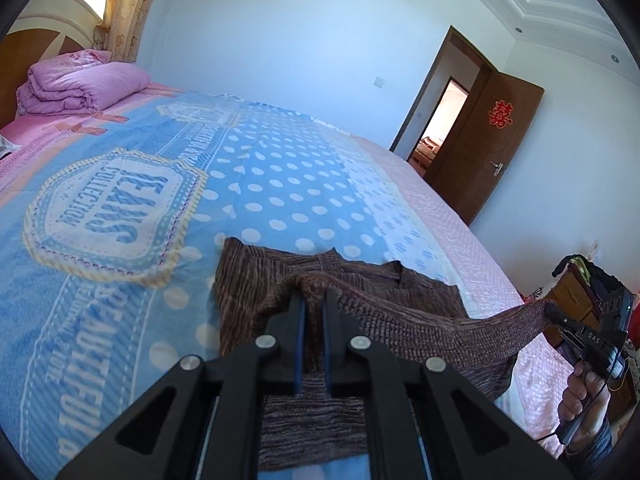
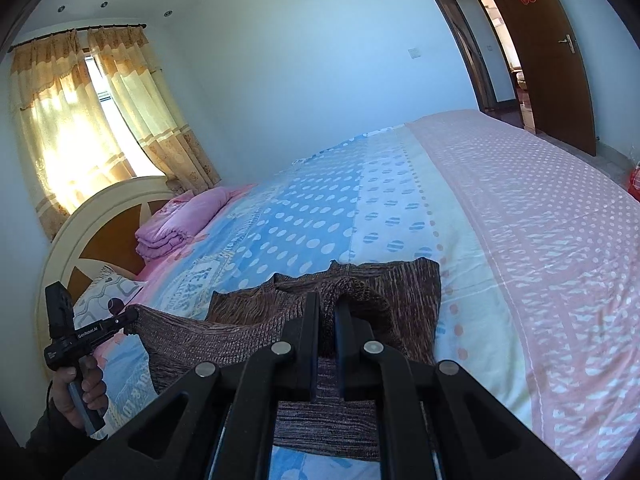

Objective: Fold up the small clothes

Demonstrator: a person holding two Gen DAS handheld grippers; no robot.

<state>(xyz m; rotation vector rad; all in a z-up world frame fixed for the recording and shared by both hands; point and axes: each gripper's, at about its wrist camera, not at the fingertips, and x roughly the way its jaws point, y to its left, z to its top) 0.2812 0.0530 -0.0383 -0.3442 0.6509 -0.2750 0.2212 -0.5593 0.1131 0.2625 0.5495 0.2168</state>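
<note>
A small brown knit garment (image 1: 256,276) lies on the bed's blue dotted cover; it also shows in the right wrist view (image 2: 404,284). My left gripper (image 1: 314,296) is shut on the garment's near edge and holds it lifted. My right gripper (image 2: 327,304) is shut on the same edge further along. The raised edge stretches between the two grippers above the flat part. In the left wrist view the right gripper (image 1: 554,314) shows at the far right. In the right wrist view the left gripper (image 2: 130,318) shows at the left.
The bed (image 1: 120,280) fills both views, with a folded pink quilt (image 1: 80,88) and a headboard (image 2: 80,240) at its head. A patterned pillow (image 2: 108,292) lies near the headboard. A brown door (image 1: 492,160) stands open beyond the bed's far side. Wooden furniture (image 1: 576,296) stands at the right.
</note>
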